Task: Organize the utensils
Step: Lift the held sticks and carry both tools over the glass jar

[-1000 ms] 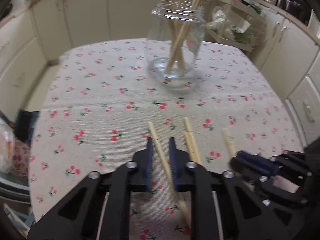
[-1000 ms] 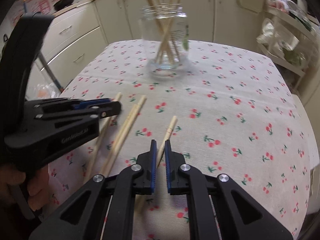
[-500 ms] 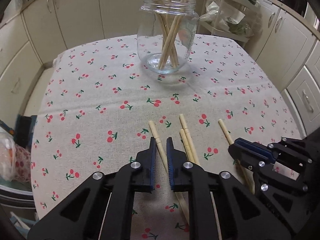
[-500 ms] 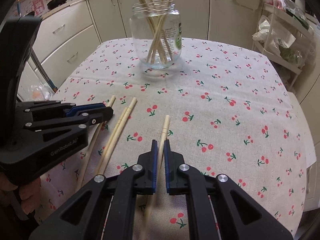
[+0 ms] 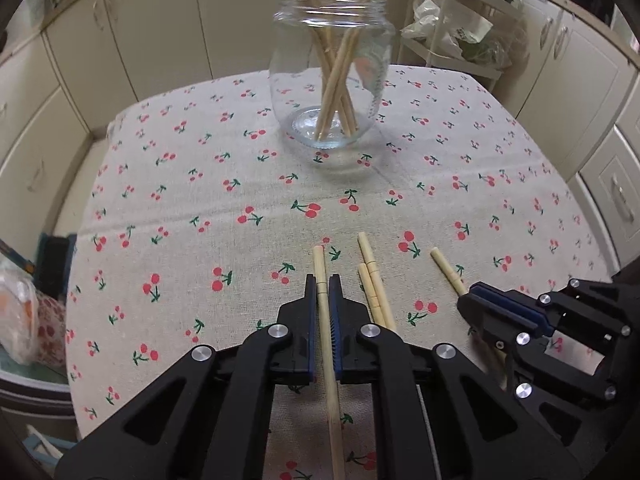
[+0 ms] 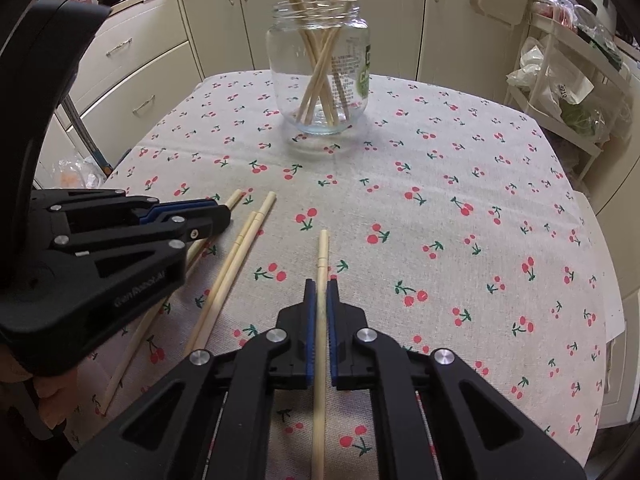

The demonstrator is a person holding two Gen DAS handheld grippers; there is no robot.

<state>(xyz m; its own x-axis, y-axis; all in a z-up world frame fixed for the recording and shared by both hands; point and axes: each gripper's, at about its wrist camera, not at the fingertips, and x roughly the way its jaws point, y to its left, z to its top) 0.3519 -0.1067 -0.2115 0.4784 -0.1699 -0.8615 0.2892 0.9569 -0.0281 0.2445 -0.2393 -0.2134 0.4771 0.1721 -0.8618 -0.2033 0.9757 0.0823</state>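
A glass jar [image 5: 332, 76] with several wooden chopsticks stands at the far middle of the cherry-print tablecloth; it also shows in the right wrist view [image 6: 320, 68]. My left gripper [image 5: 323, 280] is shut on a chopstick [image 5: 320, 264] that points at the jar. My right gripper [image 6: 321, 284] is shut on another chopstick [image 6: 322, 252]. Two chopsticks [image 5: 372, 280] lie side by side on the cloth between the grippers, also in the right wrist view [image 6: 240, 248]. The right gripper shows in the left wrist view [image 5: 504, 312], the left gripper in the right wrist view [image 6: 192, 216].
The table [image 5: 200, 184] is ringed by cream cabinets [image 5: 140, 32]. A wire rack with plastic bags [image 6: 568, 80] stands at the far right. A bag and bin [image 5: 24, 296] sit on the floor to the left of the table.
Both grippers closed onto their chopsticks and straightened them toward the jar. The left chopstick, slanted a second ago, now runs straight between the jaws.
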